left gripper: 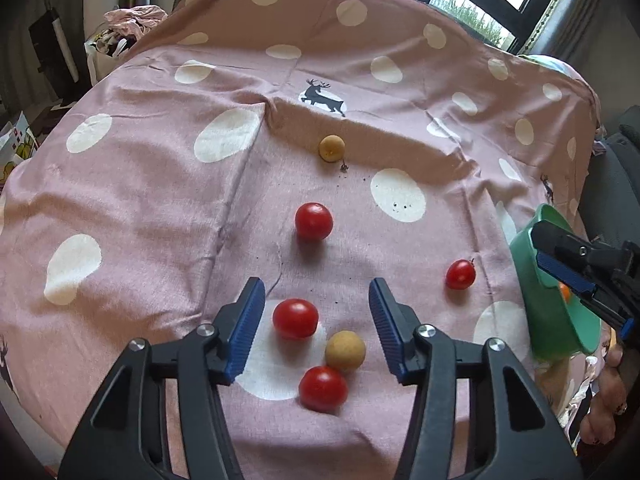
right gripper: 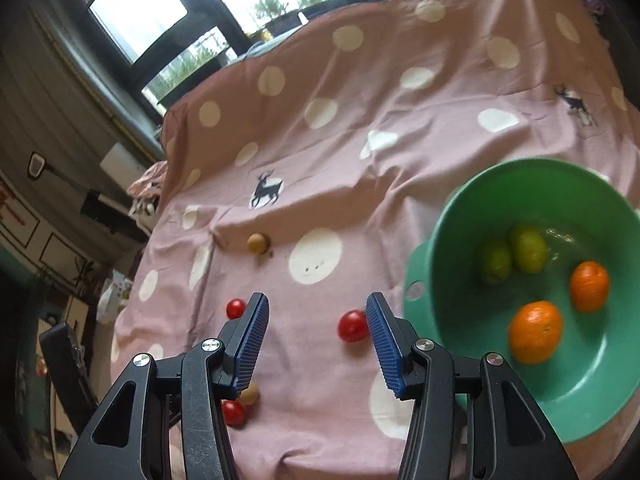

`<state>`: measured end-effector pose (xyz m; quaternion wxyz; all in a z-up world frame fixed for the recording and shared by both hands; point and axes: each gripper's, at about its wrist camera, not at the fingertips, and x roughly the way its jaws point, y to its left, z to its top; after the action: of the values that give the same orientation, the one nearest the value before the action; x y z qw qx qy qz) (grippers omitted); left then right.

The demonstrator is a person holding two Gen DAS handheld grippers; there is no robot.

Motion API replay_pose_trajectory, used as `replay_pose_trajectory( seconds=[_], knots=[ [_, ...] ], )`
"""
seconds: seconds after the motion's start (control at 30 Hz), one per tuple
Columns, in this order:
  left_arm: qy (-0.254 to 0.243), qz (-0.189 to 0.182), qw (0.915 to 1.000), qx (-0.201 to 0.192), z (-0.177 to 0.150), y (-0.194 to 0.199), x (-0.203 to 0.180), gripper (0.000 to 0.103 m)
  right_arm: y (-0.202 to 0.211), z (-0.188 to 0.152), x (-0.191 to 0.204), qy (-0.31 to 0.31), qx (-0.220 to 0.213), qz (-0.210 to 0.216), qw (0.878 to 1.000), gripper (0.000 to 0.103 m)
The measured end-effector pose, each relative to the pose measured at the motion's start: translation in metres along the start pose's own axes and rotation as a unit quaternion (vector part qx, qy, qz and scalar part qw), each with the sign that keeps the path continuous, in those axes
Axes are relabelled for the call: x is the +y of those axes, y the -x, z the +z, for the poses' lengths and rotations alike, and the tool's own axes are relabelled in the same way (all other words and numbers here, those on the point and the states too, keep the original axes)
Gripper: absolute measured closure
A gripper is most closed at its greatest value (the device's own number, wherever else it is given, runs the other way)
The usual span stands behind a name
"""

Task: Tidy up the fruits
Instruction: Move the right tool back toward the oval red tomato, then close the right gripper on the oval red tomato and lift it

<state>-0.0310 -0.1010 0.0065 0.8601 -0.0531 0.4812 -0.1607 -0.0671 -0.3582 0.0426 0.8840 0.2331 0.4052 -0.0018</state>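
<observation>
Our left tool (left gripper: 316,320) hangs wide open, empty, over three glossy round fruits near the tabletop's front edge: two tomatoes (left gripper: 295,318) and a matte tan ball (left gripper: 345,350). Our right tool (right gripper: 316,346), likewise open and empty, sits beside the smooth green bowl (right gripper: 448,216) holding oranges (right gripper: 536,331).

Daylight is entering through the windows (right gripper: 140,12), overexposing them. Soft shadows are falling beneath the tomatoes (left gripper: 313,221). Fisheye distortion is darkening corners; the right view is blurring.
</observation>
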Motion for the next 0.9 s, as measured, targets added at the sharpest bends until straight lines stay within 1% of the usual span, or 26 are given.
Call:
replay_pose_trajectory(
  seconds=[0.1, 0.23, 0.3, 0.37, 0.43, 0.47, 0.57, 0.73, 0.8, 0.9],
  knots=[
    [0.003, 0.003, 1.0, 0.007, -0.001, -0.004, 0.004, 0.052, -0.024, -0.005, 0.015, 0.023, 0.03, -0.024, 0.999, 0.051],
    [0.002, 0.02, 0.9996, 0.02, -0.001, -0.012, 0.009, 0.056, -0.048, -0.011, 0.025, 0.043, 0.052, -0.066, 0.996, 0.051],
    [0.007, 0.019, 0.9994, 0.029, -0.001, -0.015, 0.01, 0.059, -0.059, -0.012, 0.026, 0.053, 0.056, -0.101, 0.992, 0.051],
    [0.01, 0.02, 0.9992, 0.033, -0.002, -0.017, 0.012, 0.06, -0.068, -0.013, 0.026, 0.062, 0.059, -0.134, 0.987, 0.055],
    [0.011, 0.017, 0.9991, 0.038, -0.002, -0.019, 0.012, 0.061, -0.073, -0.014, 0.03, 0.077, 0.055, -0.155, 0.983, 0.055],
    [0.012, 0.013, 0.999, 0.042, -0.003, -0.021, 0.011, 0.061, -0.075, -0.015, 0.031, 0.082, 0.055, -0.159, 0.982, 0.055],
    [0.015, 0.009, 0.9984, 0.054, -0.004, -0.026, 0.009, 0.067, -0.08, -0.015, 0.032, 0.086, 0.06, -0.163, 0.981, 0.055],
    [0.028, 0.001, 0.9973, 0.068, -0.004, -0.033, 0.011, 0.076, -0.089, -0.018, 0.037, 0.104, 0.059, -0.197, 0.973, 0.055],
    [0.035, -0.002, 0.9969, 0.07, -0.004, -0.034, 0.013, 0.075, -0.095, -0.02, 0.038, 0.111, 0.064, -0.208, 0.97, 0.055],
    [0.042, -0.005, 0.9968, 0.068, -0.004, -0.033, 0.015, 0.075, -0.103, -0.019, 0.029, 0.093, 0.077, -0.217, 0.969, 0.055]
  ],
)
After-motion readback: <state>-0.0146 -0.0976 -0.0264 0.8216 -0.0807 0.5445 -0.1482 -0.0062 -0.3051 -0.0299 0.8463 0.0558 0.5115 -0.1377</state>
